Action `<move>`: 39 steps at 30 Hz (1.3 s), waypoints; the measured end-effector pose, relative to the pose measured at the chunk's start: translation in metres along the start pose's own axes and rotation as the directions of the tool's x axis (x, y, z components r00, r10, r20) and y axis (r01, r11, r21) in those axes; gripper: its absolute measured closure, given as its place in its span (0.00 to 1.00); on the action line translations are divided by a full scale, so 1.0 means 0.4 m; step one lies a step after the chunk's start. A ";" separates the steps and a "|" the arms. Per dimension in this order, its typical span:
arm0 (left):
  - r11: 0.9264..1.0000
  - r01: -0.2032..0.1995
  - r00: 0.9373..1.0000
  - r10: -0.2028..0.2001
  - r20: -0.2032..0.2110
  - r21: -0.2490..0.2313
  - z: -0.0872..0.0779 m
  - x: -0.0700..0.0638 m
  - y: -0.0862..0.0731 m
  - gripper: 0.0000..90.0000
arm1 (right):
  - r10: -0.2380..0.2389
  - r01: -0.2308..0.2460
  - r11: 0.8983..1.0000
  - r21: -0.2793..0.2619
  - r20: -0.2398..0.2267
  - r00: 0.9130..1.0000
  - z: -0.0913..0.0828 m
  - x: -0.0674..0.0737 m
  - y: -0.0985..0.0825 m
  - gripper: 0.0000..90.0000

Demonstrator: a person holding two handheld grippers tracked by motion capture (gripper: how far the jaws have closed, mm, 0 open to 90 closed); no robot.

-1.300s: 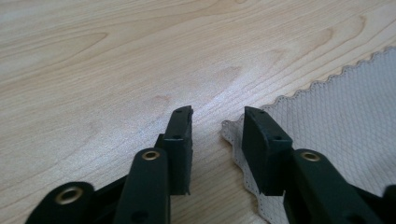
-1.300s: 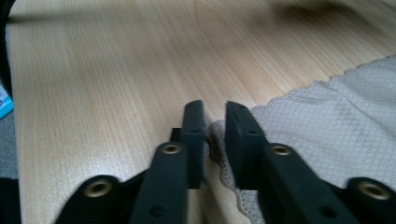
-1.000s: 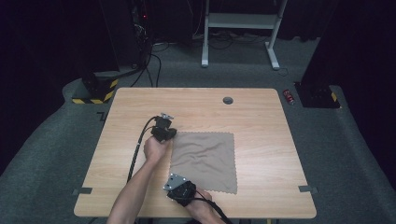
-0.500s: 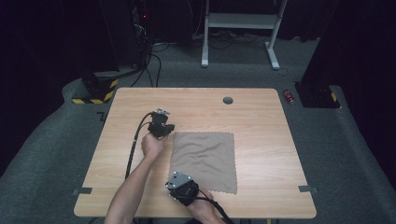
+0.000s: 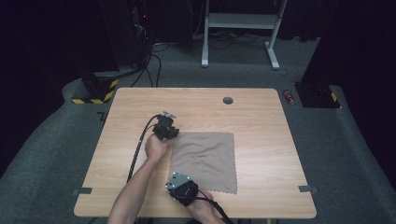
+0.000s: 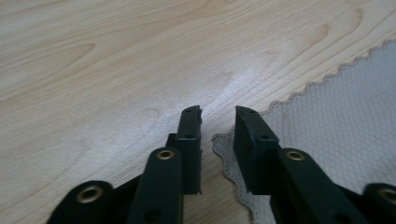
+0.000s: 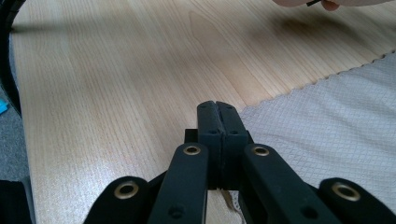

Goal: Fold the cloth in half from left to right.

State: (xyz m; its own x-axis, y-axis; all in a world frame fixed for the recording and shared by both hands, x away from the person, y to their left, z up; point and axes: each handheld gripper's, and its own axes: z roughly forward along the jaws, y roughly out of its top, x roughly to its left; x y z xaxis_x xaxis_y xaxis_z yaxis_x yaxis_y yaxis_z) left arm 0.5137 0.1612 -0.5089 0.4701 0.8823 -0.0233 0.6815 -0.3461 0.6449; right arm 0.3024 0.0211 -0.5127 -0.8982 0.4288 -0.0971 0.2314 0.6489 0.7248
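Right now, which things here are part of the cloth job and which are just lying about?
In the job:
cloth
left gripper, jaws just opening at the cloth's far corner
right gripper, shut on the near corner

Lying about:
red can on the floor
grommet in the table

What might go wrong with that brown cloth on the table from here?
The left gripper has just been opening; its jaws stand apart over the brown cloth's far corner, so that corner may lie loose. The right gripper is shut at the near corner; a tug from there alone could bunch the already wrinkled cloth or drag it across the wooden table.
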 end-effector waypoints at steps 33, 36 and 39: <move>0.991 0.107 0.994 -0.106 0.019 -0.076 -0.145 0.132 0.020 1.00 | -0.028 0.024 0.993 -0.115 -0.038 0.999 -0.021 0.014 0.117 1.00; 0.990 0.114 0.993 -0.112 0.021 -0.089 -0.160 0.139 0.017 1.00 | -0.027 0.021 0.992 -0.126 -0.045 0.999 -0.025 0.013 0.122 1.00; 0.991 0.100 0.995 -0.099 0.020 -0.093 -0.156 0.127 0.020 1.00 | -0.026 0.021 0.993 -0.119 -0.039 0.999 -0.033 0.009 0.113 1.00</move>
State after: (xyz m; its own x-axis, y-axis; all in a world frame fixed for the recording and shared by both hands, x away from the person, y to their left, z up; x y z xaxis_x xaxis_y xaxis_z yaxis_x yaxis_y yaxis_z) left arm 0.5079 0.2230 -0.4575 0.4116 0.9057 -0.1017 0.6697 -0.2249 0.7078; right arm 0.3047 0.0437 -0.4713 -0.9177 0.3872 -0.0889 0.1667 0.5784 0.7985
